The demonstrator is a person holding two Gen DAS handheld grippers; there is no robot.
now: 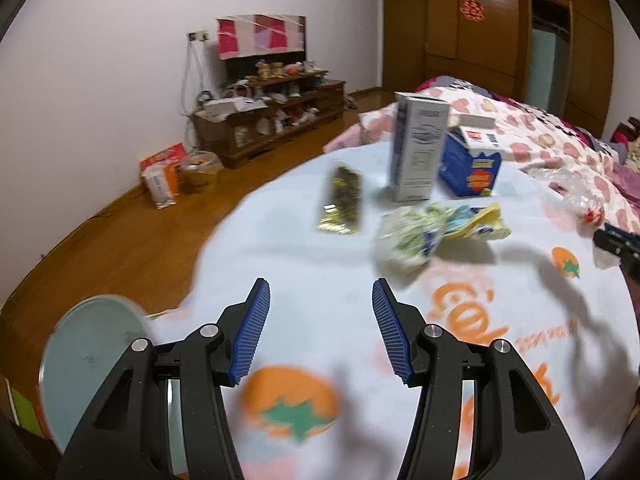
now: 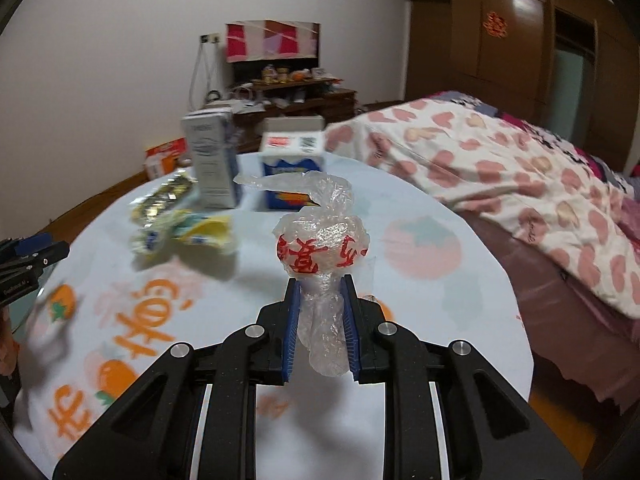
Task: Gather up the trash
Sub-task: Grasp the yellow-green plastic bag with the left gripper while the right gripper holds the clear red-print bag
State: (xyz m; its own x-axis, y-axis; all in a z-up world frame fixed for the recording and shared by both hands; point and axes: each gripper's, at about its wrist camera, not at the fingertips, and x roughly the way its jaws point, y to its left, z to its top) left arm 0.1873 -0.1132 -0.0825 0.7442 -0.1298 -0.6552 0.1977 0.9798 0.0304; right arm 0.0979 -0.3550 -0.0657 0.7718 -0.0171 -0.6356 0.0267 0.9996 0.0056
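My right gripper (image 2: 320, 292) is shut on a crumpled clear plastic bag with red print (image 2: 322, 248), held above the round table (image 2: 460, 300). My left gripper (image 1: 320, 300) is open and empty over the table's near side. Ahead of it lie a crumpled yellow-white wrapper (image 1: 436, 232) and a gold-green packet (image 1: 344, 202). Behind them stand a tall white carton (image 1: 418, 148) and a blue carton (image 1: 470, 166). The same wrapper (image 2: 184, 234), packet (image 2: 164, 196), tall carton (image 2: 212, 160) and blue carton (image 2: 292, 168) show in the right wrist view.
The table's cloth (image 1: 320, 248) has orange fruit prints. A bed with a heart-patterned quilt (image 2: 520, 168) is to the right. A cluttered wooden shelf (image 1: 272, 116) and bags on the floor (image 1: 168, 176) stand by the far wall. A round pale-blue lid (image 1: 92, 360) is at lower left.
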